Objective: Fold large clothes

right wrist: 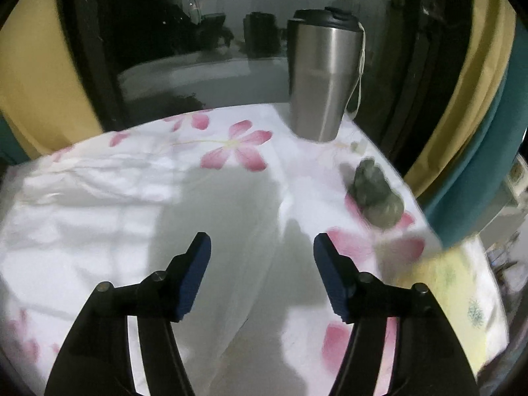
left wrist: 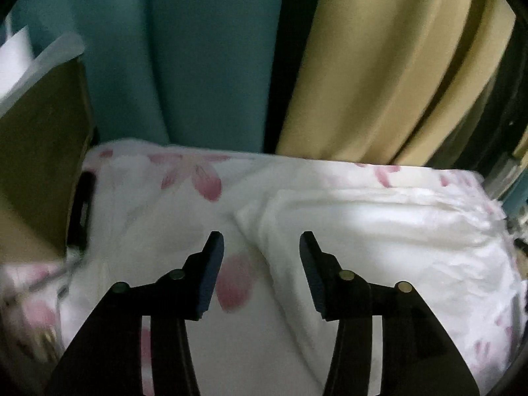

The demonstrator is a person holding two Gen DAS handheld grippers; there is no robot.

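Observation:
A plain white garment (left wrist: 363, 227) lies folded on a table covered by a white cloth with pink flowers (left wrist: 198, 178). In the left wrist view my left gripper (left wrist: 261, 241) hangs open above the garment's left corner, with nothing between its fingers. The right wrist view shows the same white garment (right wrist: 165, 217) spread across the flowered cloth (right wrist: 237, 151). My right gripper (right wrist: 262, 242) is open above the garment's right edge and holds nothing.
A steel travel mug (right wrist: 321, 79) with a black lid stands at the table's far right, a small grey figurine (right wrist: 376, 194) in front of it. A brown cardboard box (left wrist: 39, 151) sits at the left. Teal (left wrist: 184, 56) and tan curtains (left wrist: 389, 66) hang behind, beside a dark window (right wrist: 184, 33).

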